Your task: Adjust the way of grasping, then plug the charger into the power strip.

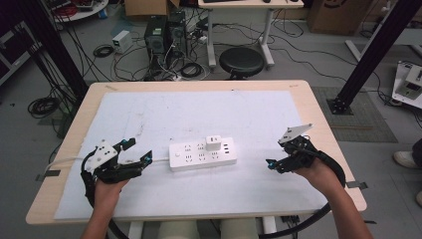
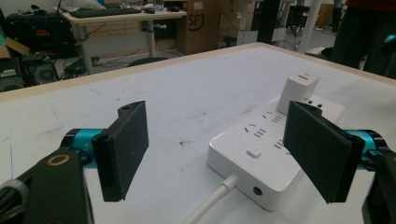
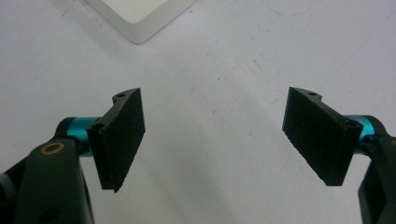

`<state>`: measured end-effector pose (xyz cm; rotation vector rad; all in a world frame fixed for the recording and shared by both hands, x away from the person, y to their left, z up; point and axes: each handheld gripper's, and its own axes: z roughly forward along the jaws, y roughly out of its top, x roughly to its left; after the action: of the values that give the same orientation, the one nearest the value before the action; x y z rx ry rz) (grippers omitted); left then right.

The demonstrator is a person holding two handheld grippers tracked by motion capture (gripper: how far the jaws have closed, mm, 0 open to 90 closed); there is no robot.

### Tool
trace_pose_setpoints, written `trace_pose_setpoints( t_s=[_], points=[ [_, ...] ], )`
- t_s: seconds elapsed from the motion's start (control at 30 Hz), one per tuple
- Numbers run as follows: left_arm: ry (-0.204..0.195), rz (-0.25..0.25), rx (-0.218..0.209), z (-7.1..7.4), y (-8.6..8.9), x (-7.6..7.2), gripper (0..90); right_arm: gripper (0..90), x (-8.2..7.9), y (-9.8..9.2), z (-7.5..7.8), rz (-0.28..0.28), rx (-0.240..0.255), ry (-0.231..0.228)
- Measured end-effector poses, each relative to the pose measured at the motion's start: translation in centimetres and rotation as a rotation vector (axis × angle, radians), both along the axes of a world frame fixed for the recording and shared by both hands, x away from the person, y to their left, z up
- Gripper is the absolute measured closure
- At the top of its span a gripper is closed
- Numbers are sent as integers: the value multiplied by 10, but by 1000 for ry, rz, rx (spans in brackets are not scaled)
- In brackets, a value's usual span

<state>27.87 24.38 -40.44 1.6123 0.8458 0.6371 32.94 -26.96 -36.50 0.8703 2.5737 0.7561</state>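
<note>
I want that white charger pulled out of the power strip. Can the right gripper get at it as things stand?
Probably yes: the right gripper is open, and bare table lies between it and the charger on the power strip.

Between our left gripper's (image 2: pixel 215 154) two black jaws, which stand wide apart with nothing pressed between them, we see a white power strip (image 2: pixel 266 154) lying on the white table sheet (image 2: pixel 187 93), just ahead and toward the right jaw. Its cable (image 2: pixel 210 203) runs back toward us. A white charger (image 2: pixel 299 91) sits plugged in at its far end
</note>
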Motion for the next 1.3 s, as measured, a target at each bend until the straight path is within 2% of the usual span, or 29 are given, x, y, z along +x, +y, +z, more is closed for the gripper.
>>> trace_pose_setpoints(
  t_s=[0.27, 0.6, 1.3],
  points=[
    [-9, 2, 1, 1, -1, -3, 224, 217, -1, 1, 4, 14, -8, -11],
    [-11, 1, 3, 2, -1, -2, 224, 217, -1, -1, 7, 4, -2, -14],
    [-3, -3, 0, -2, -3, 0, 224, 216, 1, -1, 2, 6, -1, -10]
  ],
)
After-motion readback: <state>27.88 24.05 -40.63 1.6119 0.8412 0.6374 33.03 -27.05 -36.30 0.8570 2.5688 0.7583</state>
